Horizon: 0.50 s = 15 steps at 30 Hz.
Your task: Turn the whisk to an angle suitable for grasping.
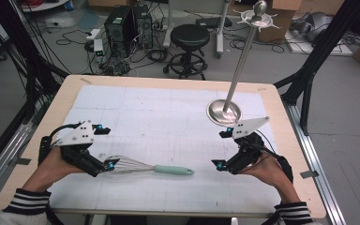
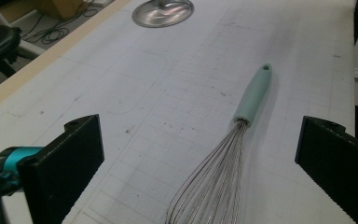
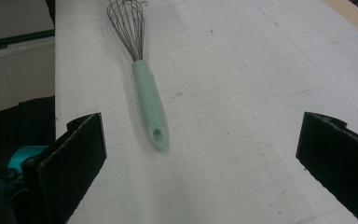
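On the white gridded mat [image 1: 168, 112] lies a wire balloon whisk with mint-green handle [image 1: 174, 170], between my tongs. Left gripper [image 2: 200, 154] and right gripper [image 3: 200, 158] both spread, empty. Looks light; wires springy, so grab the stiff handle.

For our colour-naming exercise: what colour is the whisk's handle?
Pale mint green; the wire whisk's handle shows best in the right gripper view.
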Each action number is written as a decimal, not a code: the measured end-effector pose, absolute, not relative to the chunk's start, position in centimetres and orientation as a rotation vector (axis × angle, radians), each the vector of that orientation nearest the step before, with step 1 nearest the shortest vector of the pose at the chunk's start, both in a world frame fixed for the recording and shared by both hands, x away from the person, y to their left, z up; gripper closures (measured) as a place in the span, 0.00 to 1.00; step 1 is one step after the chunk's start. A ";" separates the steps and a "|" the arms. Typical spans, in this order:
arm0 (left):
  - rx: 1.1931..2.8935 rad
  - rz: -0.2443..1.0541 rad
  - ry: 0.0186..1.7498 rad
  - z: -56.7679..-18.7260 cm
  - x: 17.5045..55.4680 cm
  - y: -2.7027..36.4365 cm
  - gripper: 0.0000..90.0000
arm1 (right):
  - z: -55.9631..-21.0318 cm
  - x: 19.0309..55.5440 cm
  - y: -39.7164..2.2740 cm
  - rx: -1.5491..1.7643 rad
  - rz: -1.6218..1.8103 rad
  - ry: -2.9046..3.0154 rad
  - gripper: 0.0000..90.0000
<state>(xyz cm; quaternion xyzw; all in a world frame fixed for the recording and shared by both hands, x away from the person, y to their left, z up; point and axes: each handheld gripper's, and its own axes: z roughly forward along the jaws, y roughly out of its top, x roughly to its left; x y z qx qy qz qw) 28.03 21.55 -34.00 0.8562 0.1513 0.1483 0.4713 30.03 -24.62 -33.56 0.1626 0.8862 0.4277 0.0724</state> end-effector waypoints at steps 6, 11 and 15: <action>2.140 0.336 0.310 -33.1 28.9 20.3 0.02 | -33.4 30.0 -25.2 0.486 1.283 2.656 0.01; 2.173 0.326 0.284 -32.6 29.6 19.3 0.02 | -33.4 30.0 -25.8 0.480 1.281 2.656 0.01; 2.188 0.327 0.261 -32.5 29.8 18.3 0.02 | -33.6 30.0 -26.3 0.496 1.282 2.652 0.01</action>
